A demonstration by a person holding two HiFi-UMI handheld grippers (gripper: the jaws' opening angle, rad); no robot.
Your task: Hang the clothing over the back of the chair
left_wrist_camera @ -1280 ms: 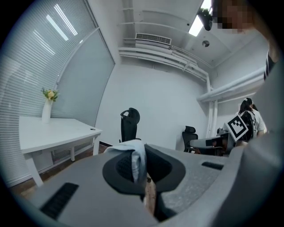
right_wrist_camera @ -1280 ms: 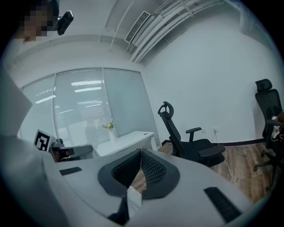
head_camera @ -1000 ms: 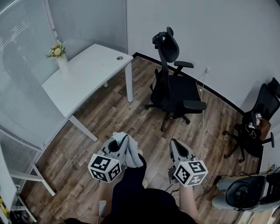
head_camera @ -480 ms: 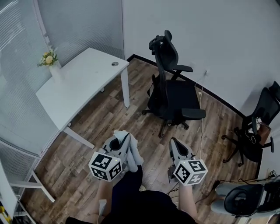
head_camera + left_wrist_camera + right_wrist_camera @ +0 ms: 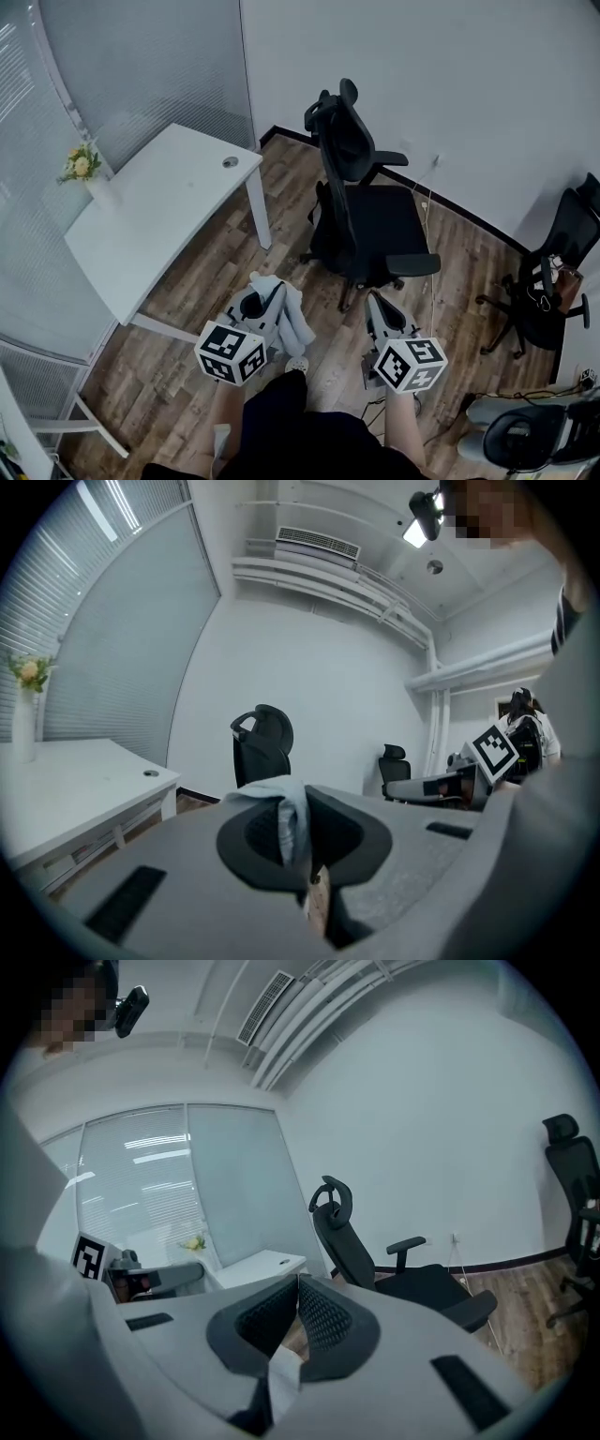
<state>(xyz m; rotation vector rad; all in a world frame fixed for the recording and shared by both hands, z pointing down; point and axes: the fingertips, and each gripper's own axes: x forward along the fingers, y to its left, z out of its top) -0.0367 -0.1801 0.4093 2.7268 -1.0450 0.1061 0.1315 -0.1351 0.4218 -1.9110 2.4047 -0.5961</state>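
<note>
Head view: the left gripper was clenched on the pale clothing, which drooped beside its jaws. The right gripper was closed and seemingly empty. The chair stood well ahead between both, its back upright on the far side.

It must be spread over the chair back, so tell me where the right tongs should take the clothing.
Take the loose fold of the clothing drooping beside the left tongs, coming in from the right. That bunch hangs free on the side facing the right tongs, which are shut and must open first.
</note>
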